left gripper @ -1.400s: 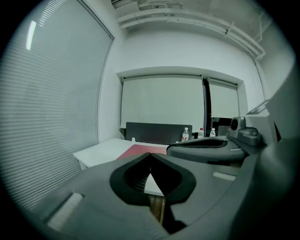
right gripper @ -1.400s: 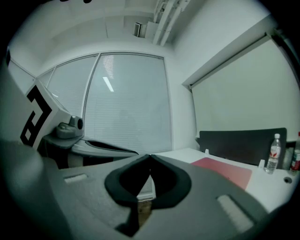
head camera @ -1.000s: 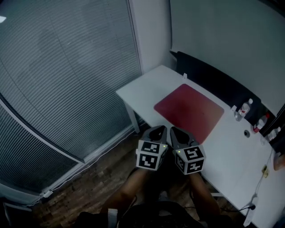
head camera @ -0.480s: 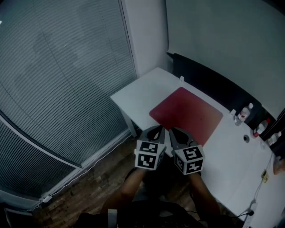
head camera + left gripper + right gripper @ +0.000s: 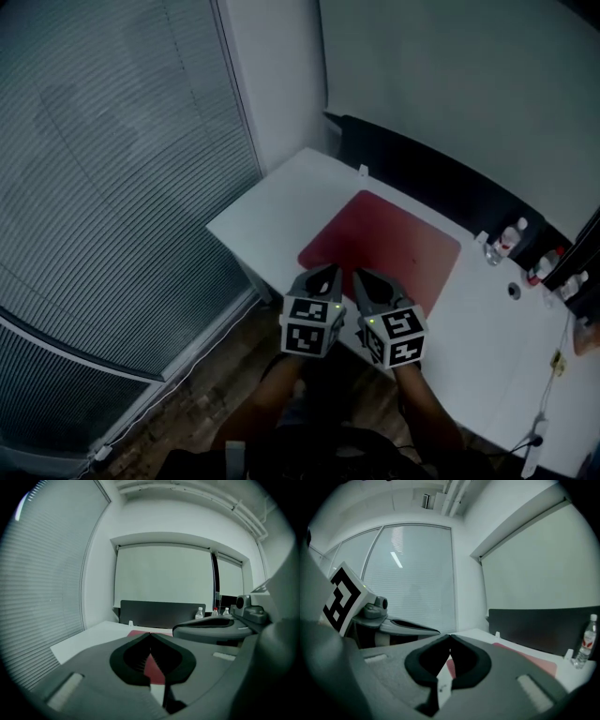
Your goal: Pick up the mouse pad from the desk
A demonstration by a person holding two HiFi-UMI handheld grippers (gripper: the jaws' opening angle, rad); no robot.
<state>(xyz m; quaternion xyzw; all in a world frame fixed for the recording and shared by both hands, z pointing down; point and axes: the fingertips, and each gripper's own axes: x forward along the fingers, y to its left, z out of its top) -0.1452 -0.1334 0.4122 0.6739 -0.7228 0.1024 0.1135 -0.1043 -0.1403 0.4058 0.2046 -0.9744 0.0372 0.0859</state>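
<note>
Grippers number two, side by side at the near edge of the white desk (image 5: 267, 211), each carrying one marker cube. The left gripper (image 5: 328, 273) has its jaws pressed fully together with nothing between them, and its own view shows the tips meeting over bare air. The right gripper (image 5: 362, 276) is likewise closed tight and empty.

One red mouse pad (image 5: 380, 246) lies flat on the desk just ahead of both sets of tips, untouched. Its far edge is near the one dark panel (image 5: 422, 178) that runs along the back of the desk. A single small white object (image 5: 362, 171) stands at the desk's back edge beside the pad's far corner.

Three bottles (image 5: 199, 613) stand in a loose row to the right of the pad, well apart from it; one has a red cap. Window blinds (image 5: 112, 169) fill the left side.
</note>
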